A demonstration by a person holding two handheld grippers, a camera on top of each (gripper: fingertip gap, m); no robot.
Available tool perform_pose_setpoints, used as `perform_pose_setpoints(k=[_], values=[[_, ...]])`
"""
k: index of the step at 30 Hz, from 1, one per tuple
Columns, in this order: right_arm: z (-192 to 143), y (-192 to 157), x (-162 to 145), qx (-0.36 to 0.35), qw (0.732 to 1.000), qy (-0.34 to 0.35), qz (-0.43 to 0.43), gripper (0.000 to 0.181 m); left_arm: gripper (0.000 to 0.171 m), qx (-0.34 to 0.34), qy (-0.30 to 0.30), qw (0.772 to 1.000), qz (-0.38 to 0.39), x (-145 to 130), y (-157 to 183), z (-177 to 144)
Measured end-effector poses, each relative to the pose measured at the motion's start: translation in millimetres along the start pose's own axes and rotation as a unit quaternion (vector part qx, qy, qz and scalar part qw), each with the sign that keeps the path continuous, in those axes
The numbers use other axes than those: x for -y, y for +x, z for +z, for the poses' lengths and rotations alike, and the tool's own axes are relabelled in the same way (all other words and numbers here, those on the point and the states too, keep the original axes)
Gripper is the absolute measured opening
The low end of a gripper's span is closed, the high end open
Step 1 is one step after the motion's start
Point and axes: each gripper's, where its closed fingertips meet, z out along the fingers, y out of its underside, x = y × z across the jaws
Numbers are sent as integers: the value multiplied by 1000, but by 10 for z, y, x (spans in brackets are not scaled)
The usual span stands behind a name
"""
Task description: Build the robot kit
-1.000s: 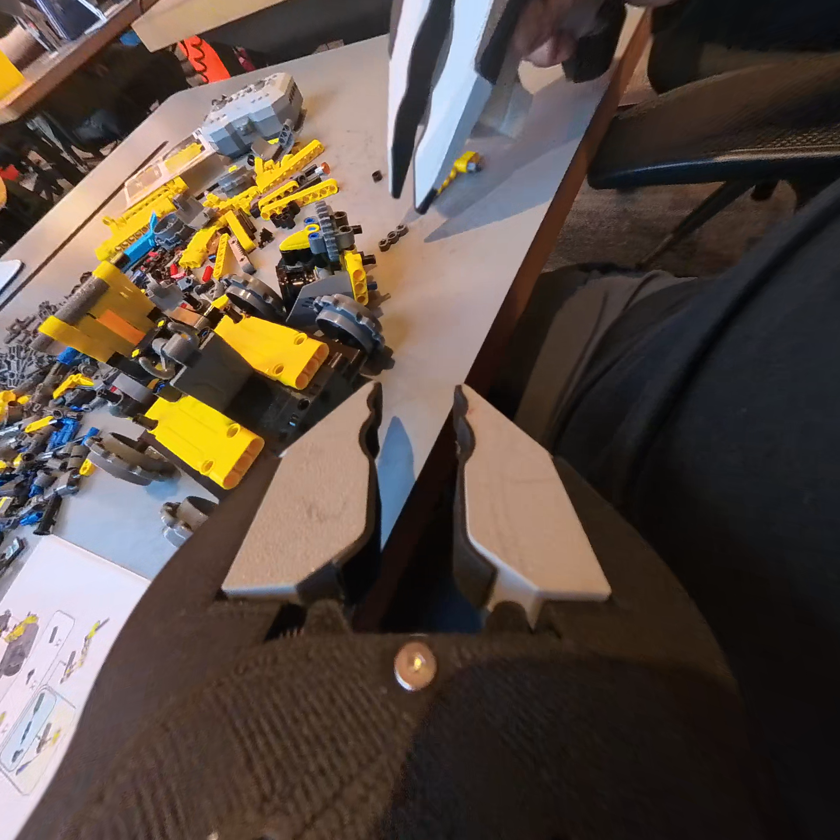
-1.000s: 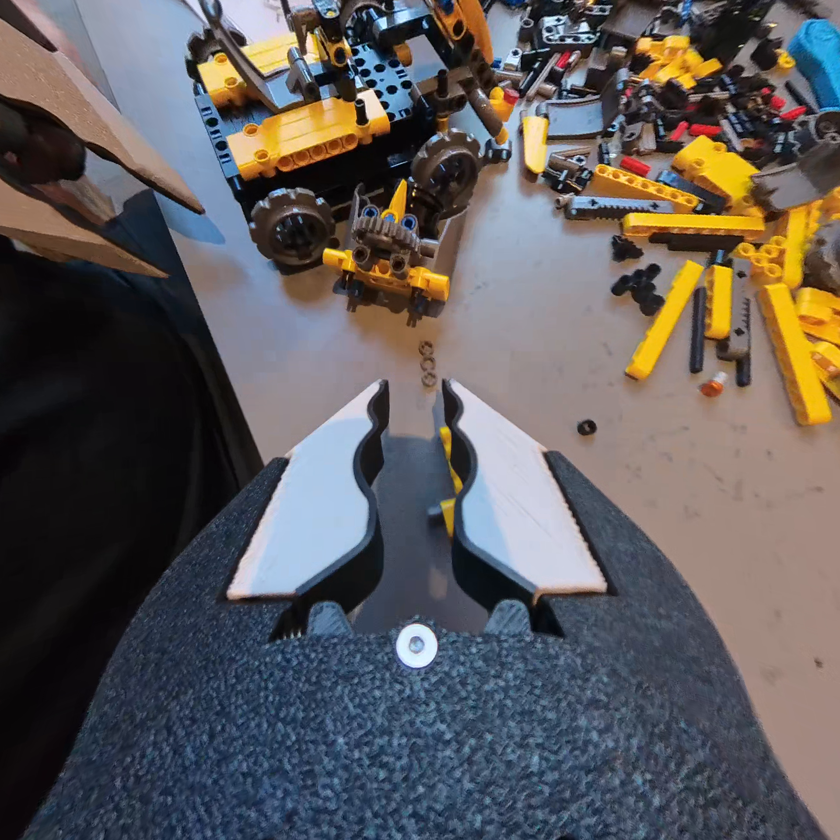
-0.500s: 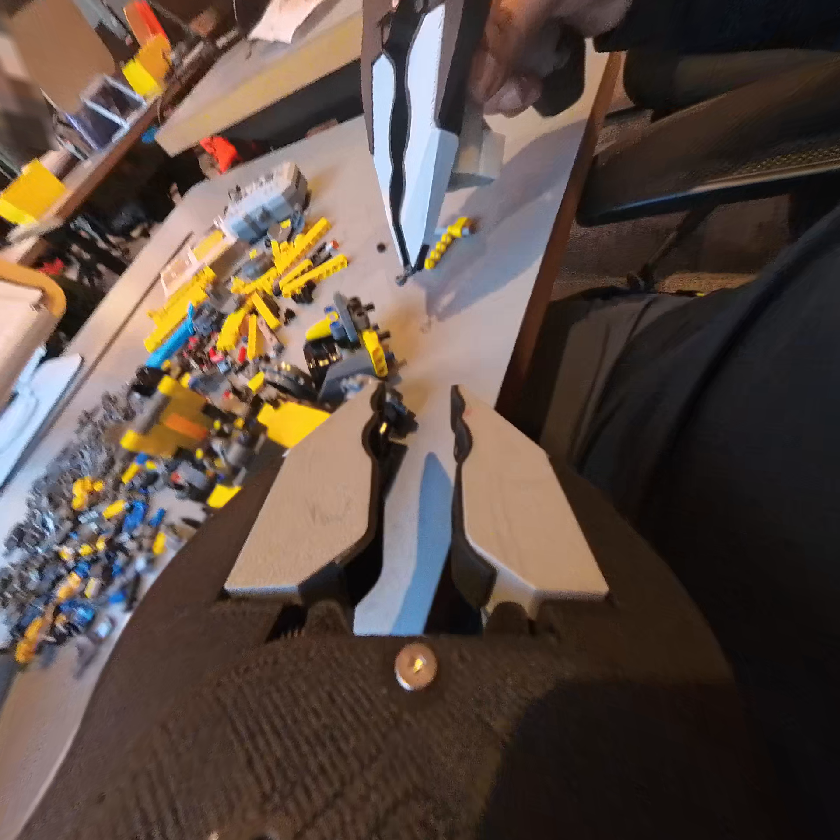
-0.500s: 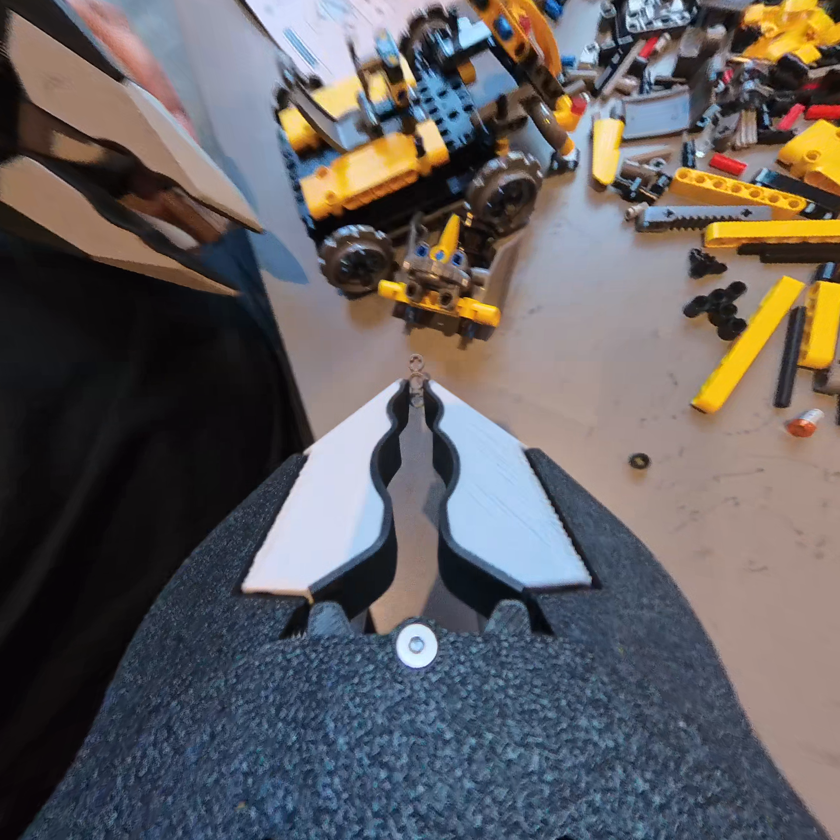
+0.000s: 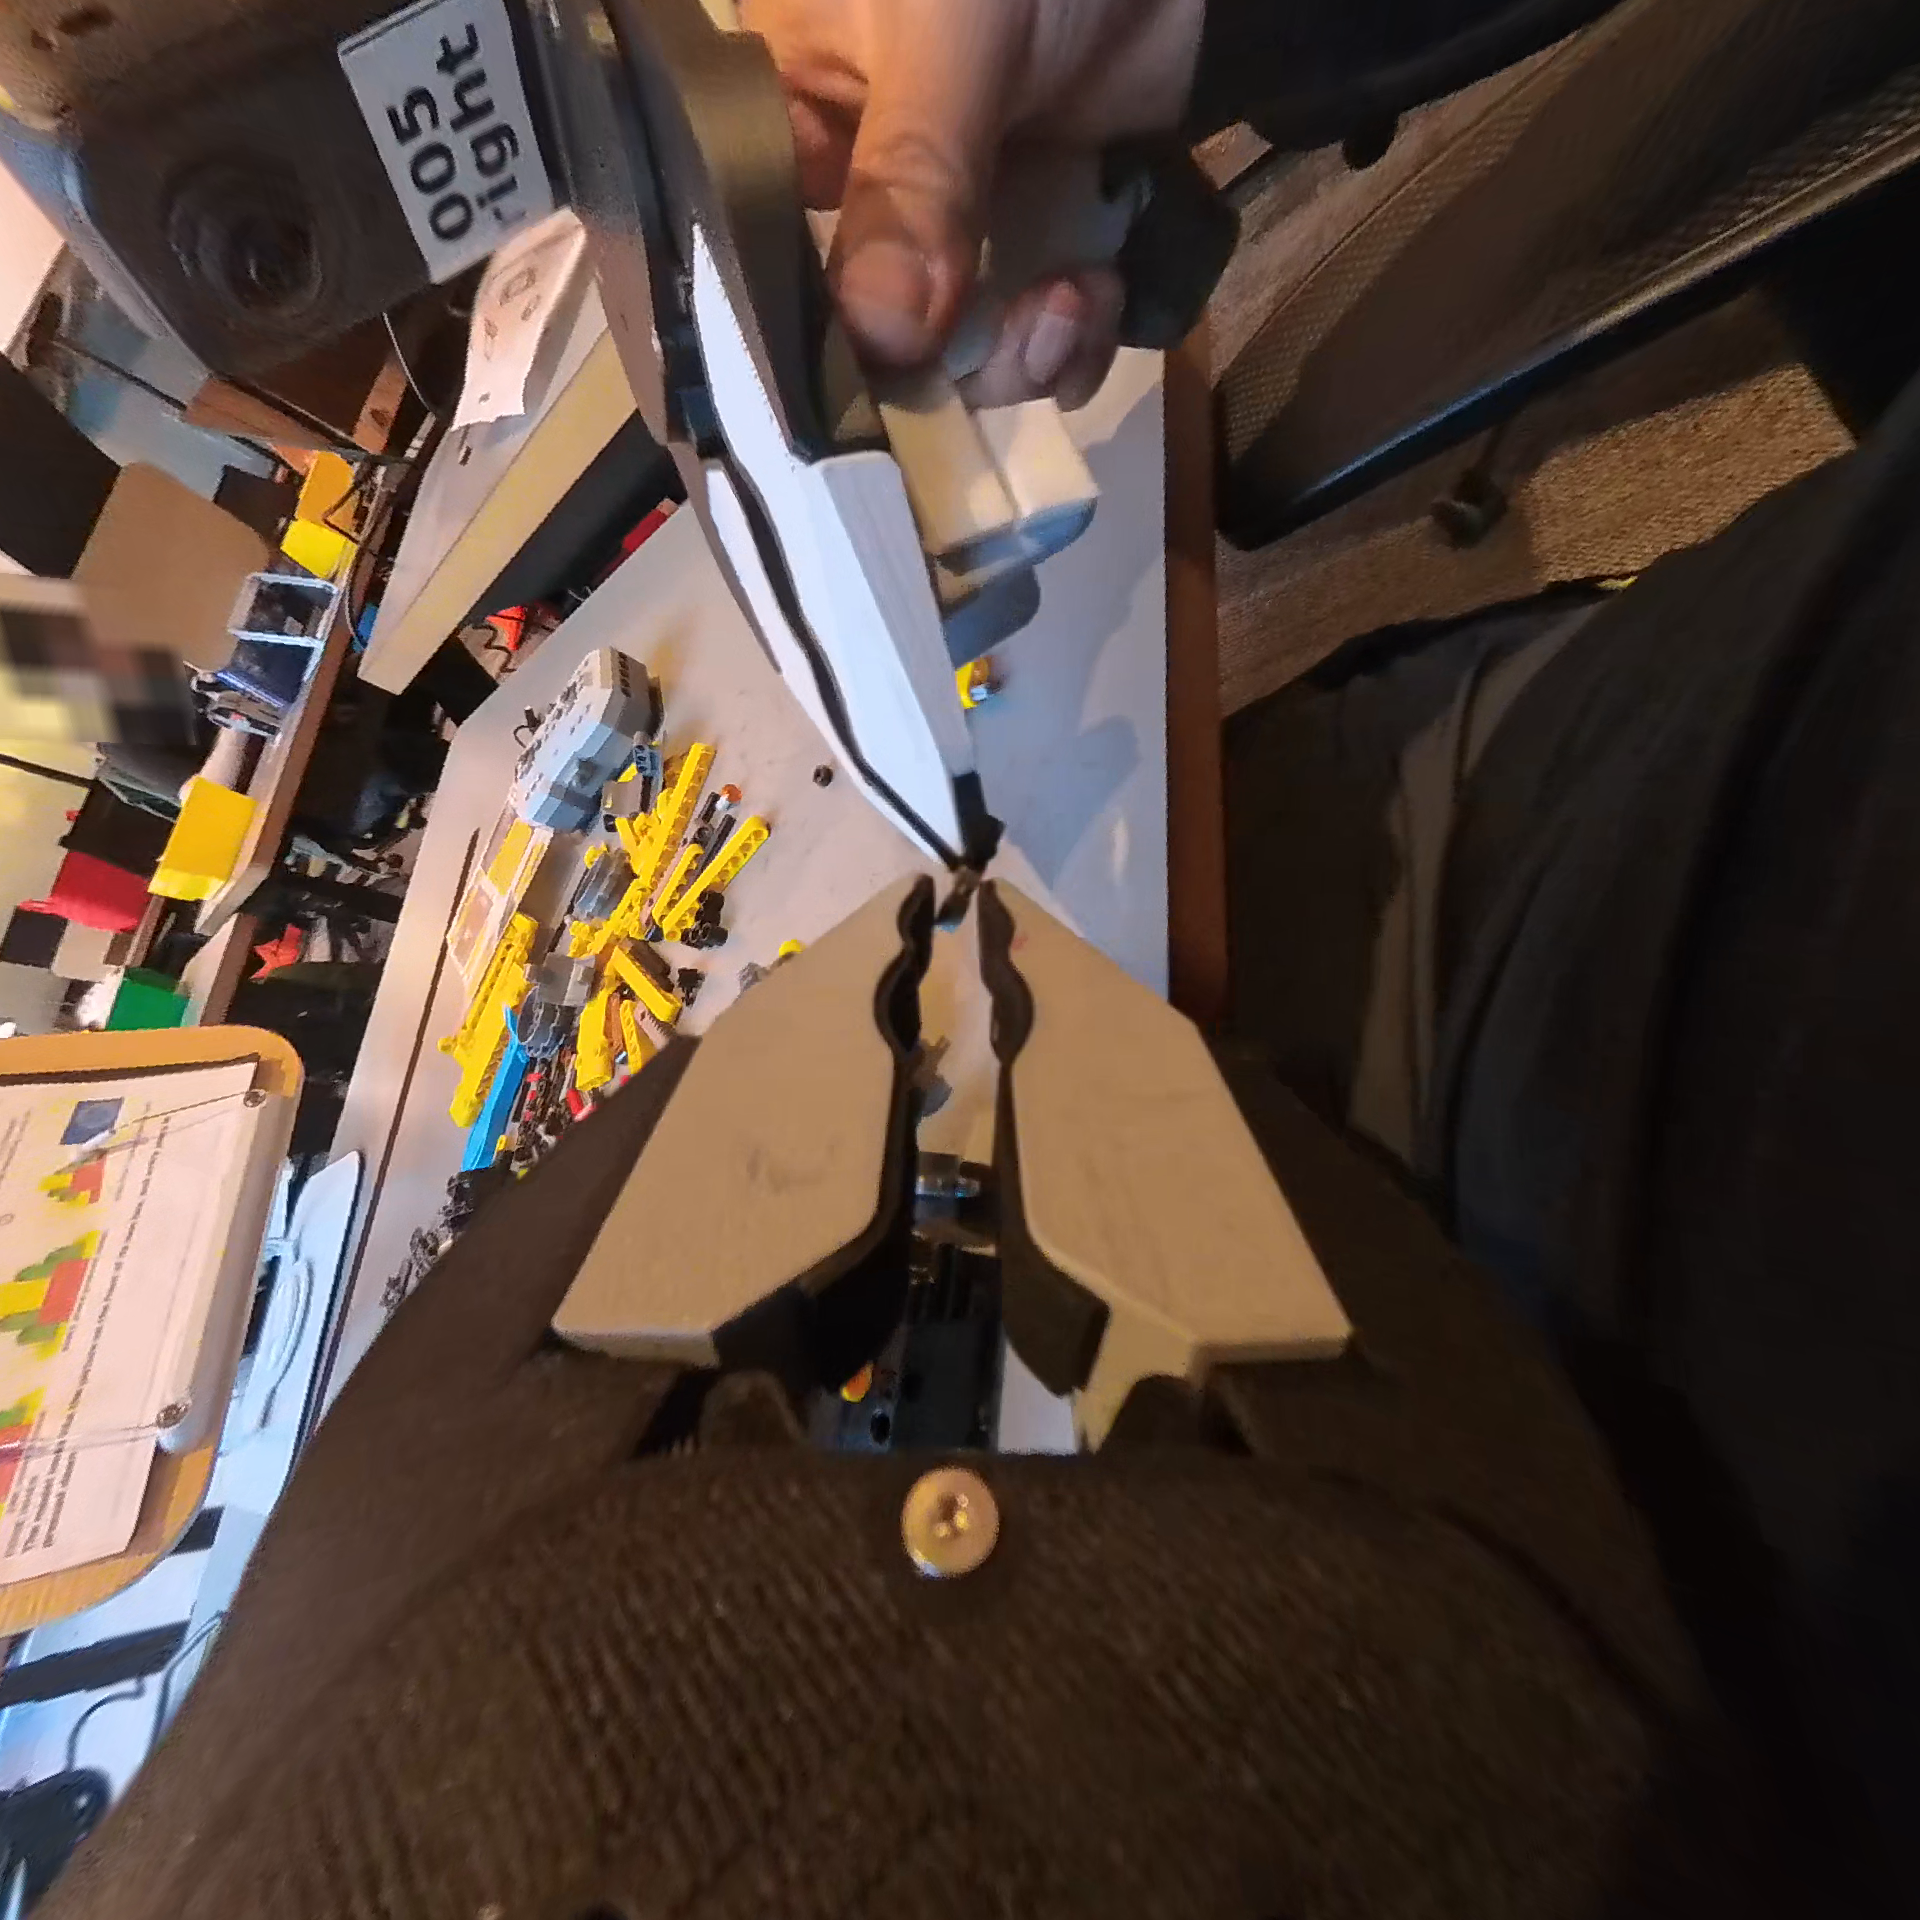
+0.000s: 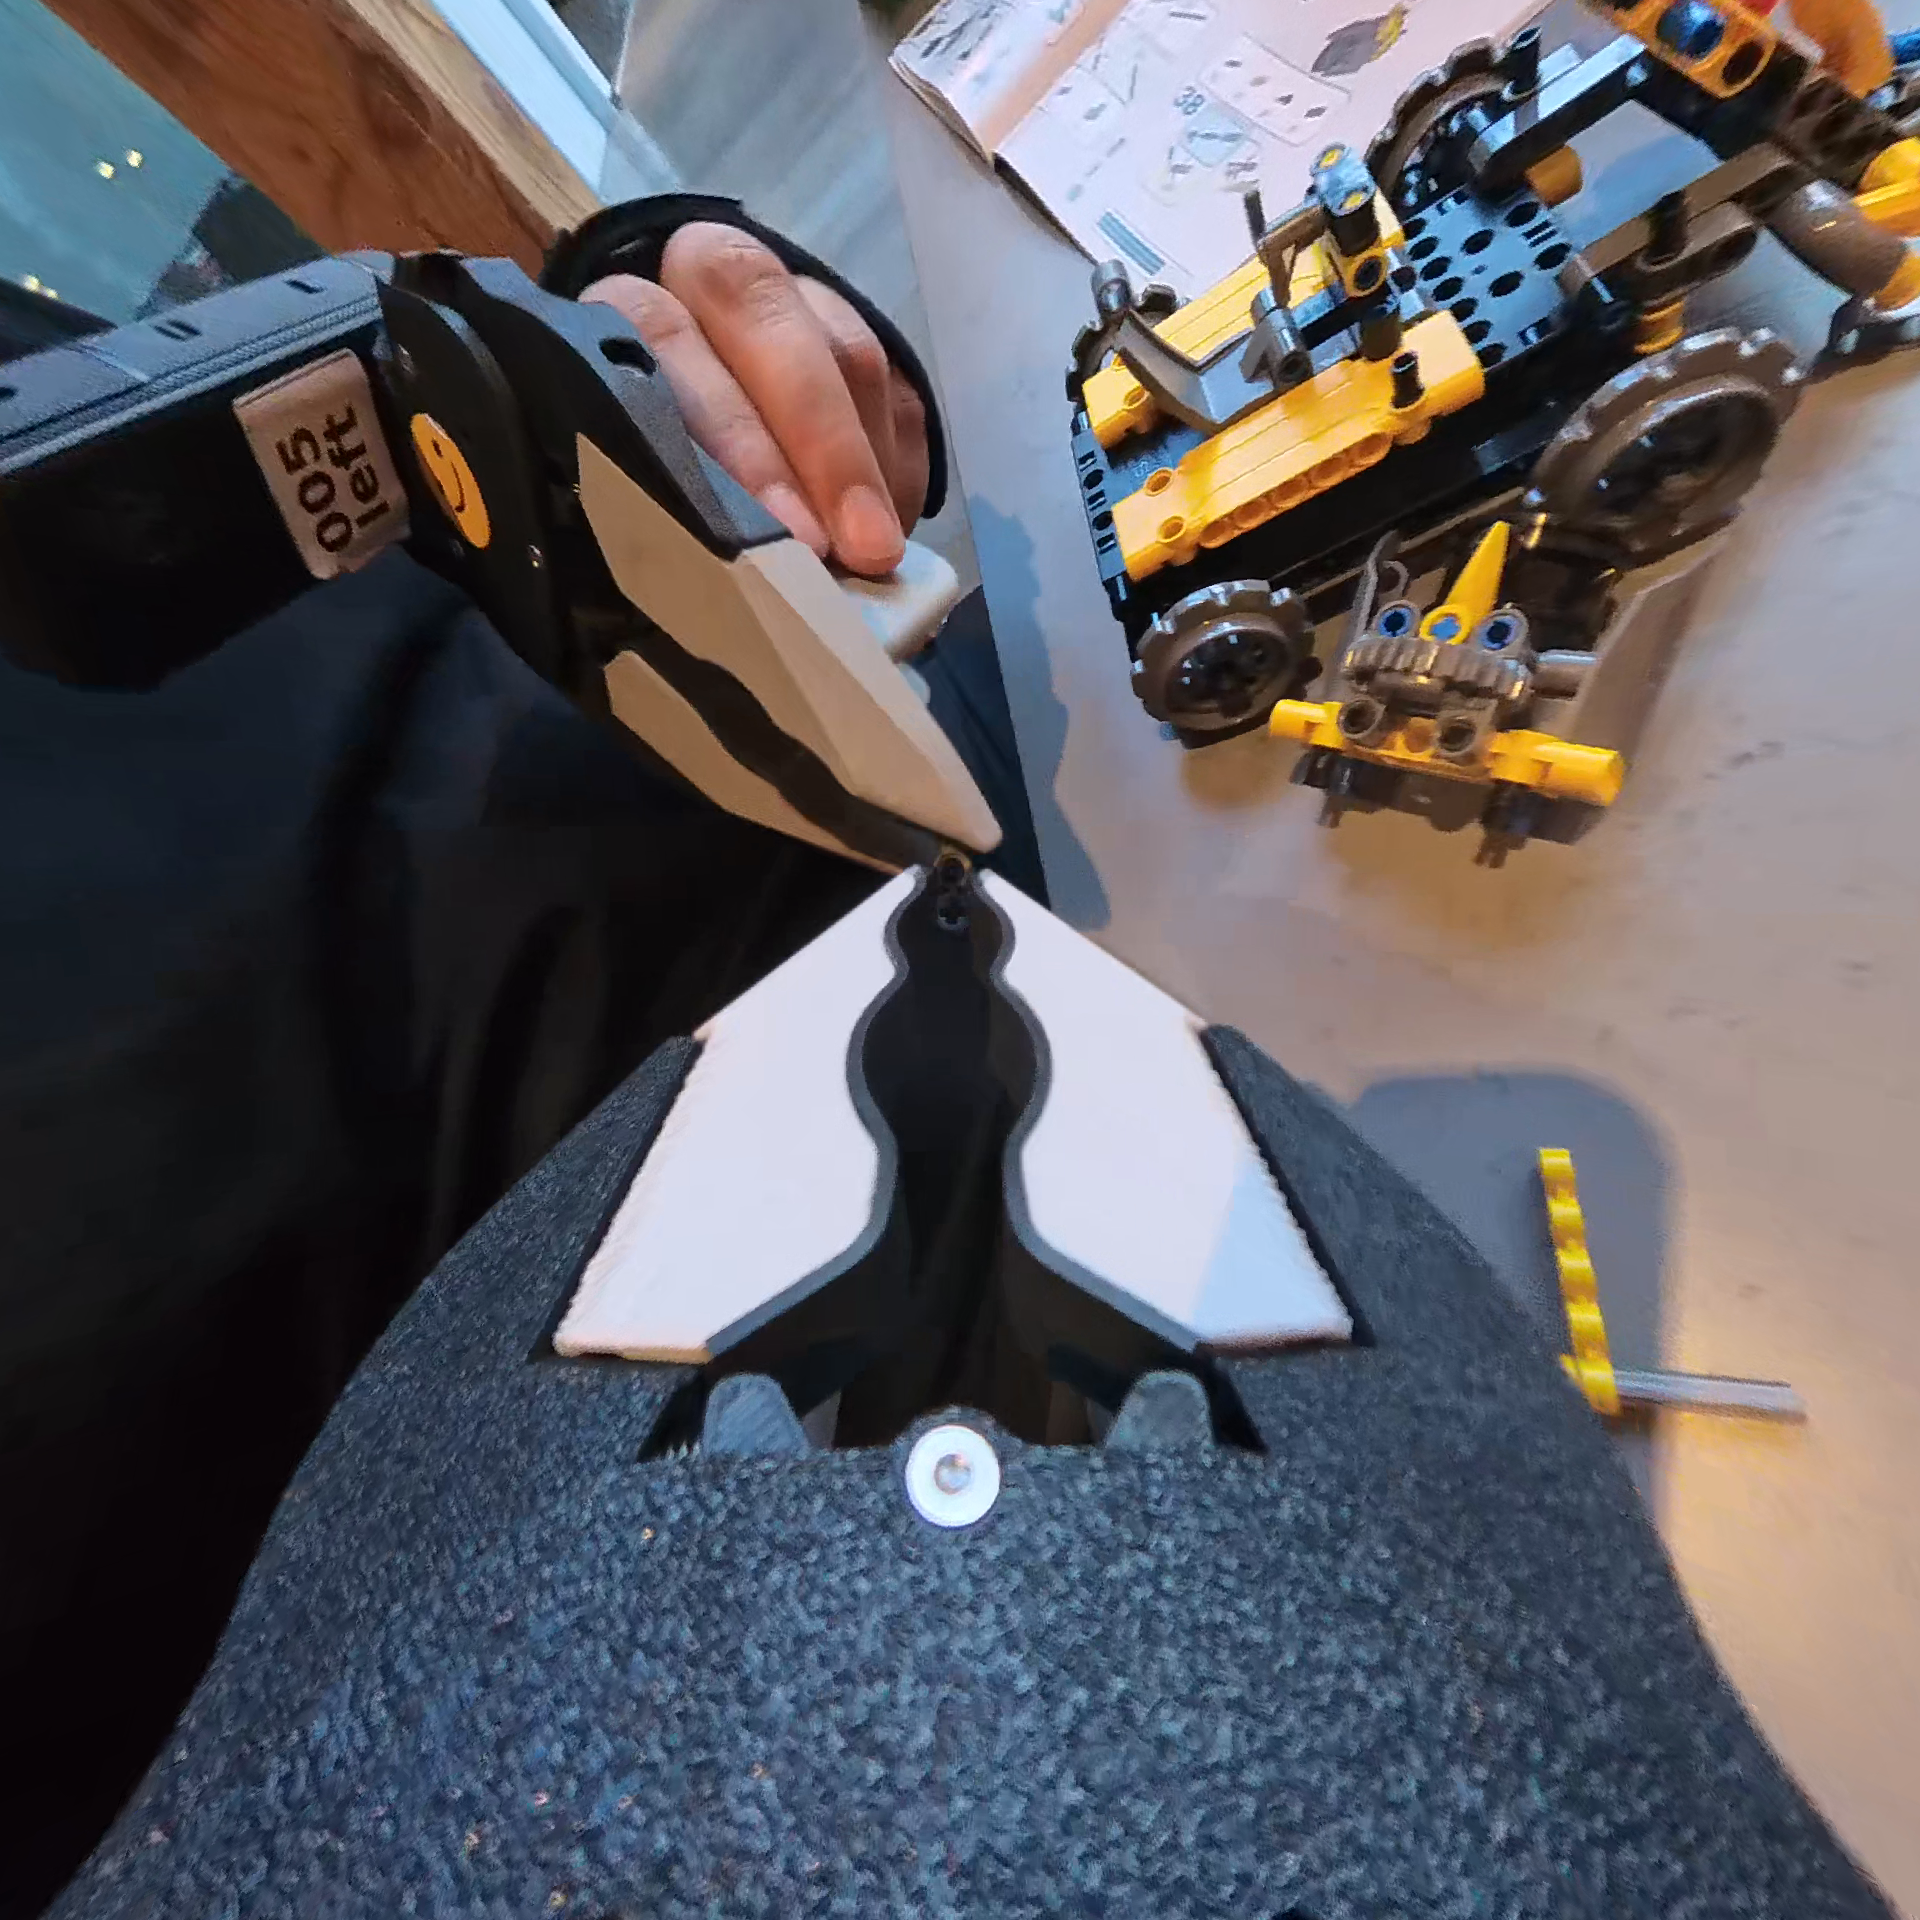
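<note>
1. Left wrist cam sits close behind its own fingers, looking along the table (image 5: pixel 1070 727) edge toward the cluttered far end.
2. Right wrist cam looks down, angled past the table (image 6: pixel 1351 987) edge.
3. Both share the fingertip meeting spot, each seeing the other gripper.

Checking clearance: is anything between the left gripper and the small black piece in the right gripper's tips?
Nothing visible. The small black piece juts from the shut right gripper, and the open left gripper sits right at it.
</note>
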Motion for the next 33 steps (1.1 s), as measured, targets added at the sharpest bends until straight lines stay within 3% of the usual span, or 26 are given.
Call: perform_pose_setpoints(k=[7, 9, 10, 12, 14, 17, 19, 33], values=[[2, 46, -2, 3, 1000, 11, 8, 6, 2, 0, -8, 1000, 4, -52, 23, 22], [-34, 126, 70, -39, 999, 30, -19, 3, 1, -4, -18, 1000, -18, -96, 17, 35], [-85, 230, 121, -91, 994, 39, -43, 10, 1, -7, -22, 999, -38, -121, 9, 44], [-287, 513, 214, -244, 963, 44, -106, 22, 2, -12, -27, 996, -81, -162, -20, 54], [-553, 724, 290, -385, 908, 41, -158, 33, 2, -24, -34, 991, -124, -184, -21, 70], [-835, 949, 227, -517, 837, -5, -177, 33, 1, -38, -55, 984, -168, -229, 9, 116], [-855, 1022, 154, -537, 824, -28, -179, 33, 1, -42, -59, 981, -177, -227, 33, 138], [-886, 1098, -64, -531, 835, -16, -142, 33, 1, -61, -73, 969, -228, -232, 153, 301]])
